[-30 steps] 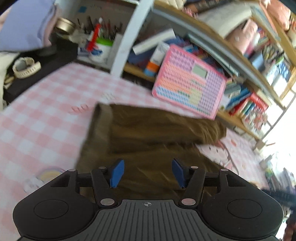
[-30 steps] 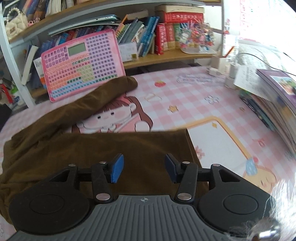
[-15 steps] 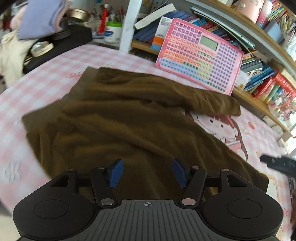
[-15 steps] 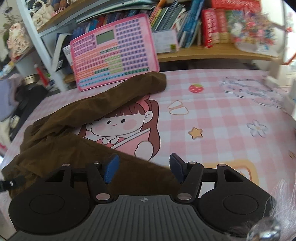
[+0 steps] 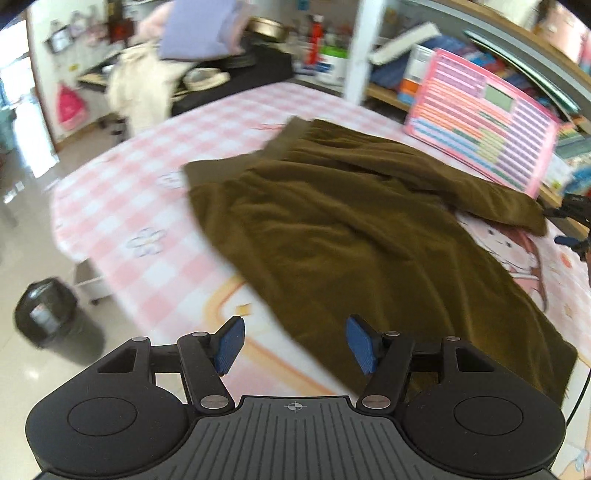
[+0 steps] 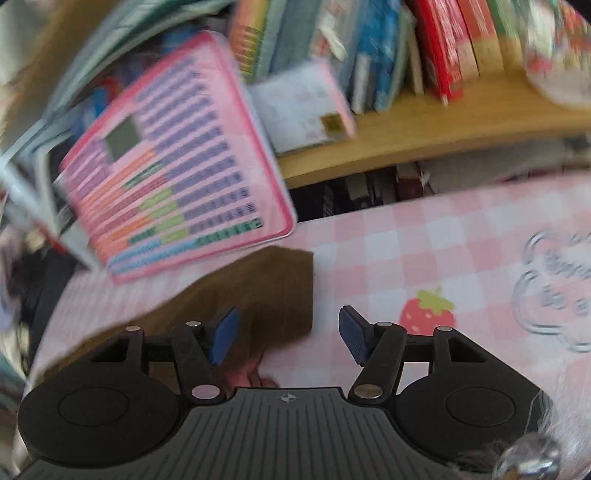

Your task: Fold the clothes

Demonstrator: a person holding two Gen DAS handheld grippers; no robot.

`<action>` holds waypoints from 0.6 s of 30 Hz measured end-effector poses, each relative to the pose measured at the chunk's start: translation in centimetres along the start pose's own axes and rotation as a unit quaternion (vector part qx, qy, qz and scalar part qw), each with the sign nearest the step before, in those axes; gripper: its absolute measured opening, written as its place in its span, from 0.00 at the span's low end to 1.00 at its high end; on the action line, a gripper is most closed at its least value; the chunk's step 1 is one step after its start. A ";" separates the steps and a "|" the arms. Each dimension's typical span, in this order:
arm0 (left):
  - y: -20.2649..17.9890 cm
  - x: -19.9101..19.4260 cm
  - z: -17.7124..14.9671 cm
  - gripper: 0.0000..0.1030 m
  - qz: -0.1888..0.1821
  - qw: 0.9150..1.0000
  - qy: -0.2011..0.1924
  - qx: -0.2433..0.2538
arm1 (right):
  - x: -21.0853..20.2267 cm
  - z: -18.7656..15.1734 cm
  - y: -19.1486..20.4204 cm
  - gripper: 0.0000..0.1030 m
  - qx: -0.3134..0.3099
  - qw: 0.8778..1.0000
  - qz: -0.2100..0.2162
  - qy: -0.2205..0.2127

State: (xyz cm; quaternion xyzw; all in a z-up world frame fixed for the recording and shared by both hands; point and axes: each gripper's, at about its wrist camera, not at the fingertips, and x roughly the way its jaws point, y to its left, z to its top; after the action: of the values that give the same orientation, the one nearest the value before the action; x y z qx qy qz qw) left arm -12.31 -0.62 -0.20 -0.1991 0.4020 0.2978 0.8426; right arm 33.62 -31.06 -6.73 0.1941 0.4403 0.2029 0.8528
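both hand-held grippers, left (image 5: 291,345) & right (image 6: 288,336), gape wide over brown trousers (image 5: 351,236).

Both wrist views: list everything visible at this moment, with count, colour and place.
brown garment: one, brown, spread crumpled on the table.
tablecloth: one, pink-and-white check with cartoon prints, covering the table.
toy keyboard board: one, pink with coloured keys, leaning against the shelf behind the garment.
books: many, red, blue and mixed, on the wooden shelf.
bin: one, black, on the floor left of the table.
lilac cloth: one, far left background.
left gripper: one, black with blue pads, open above the garment's near edge.
right gripper: one, open over the garment's end.
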 end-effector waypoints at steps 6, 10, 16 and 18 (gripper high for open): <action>0.6 -0.6 -0.2 0.61 0.014 1.000 -0.007 -0.022 | 1.7 0.5 0.8 0.11 0.017 1.000 0.023 0.005; -0.2 -0.2 -0.1 0.60 0.005 1.000 -0.004 -0.010 | -4.4 0.0 3.6 0.10 -0.030 0.988 0.141 -0.052; -0.9 0.2 0.1 0.60 -0.001 1.000 -0.002 -0.009 | -14.6 -1.5 7.4 0.10 -0.121 0.917 0.367 -0.101; -1.2 0.1 0.2 0.61 -0.003 1.000 -0.004 -0.006 | -15.0 -1.0 8.2 0.10 -0.126 0.921 0.351 -0.115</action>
State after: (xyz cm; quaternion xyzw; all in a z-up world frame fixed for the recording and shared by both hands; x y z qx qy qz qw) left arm -11.39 -1.35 -0.04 -0.2045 0.3963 0.2984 0.8439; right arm 23.45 -31.79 6.97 0.2493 0.2131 0.5195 0.7890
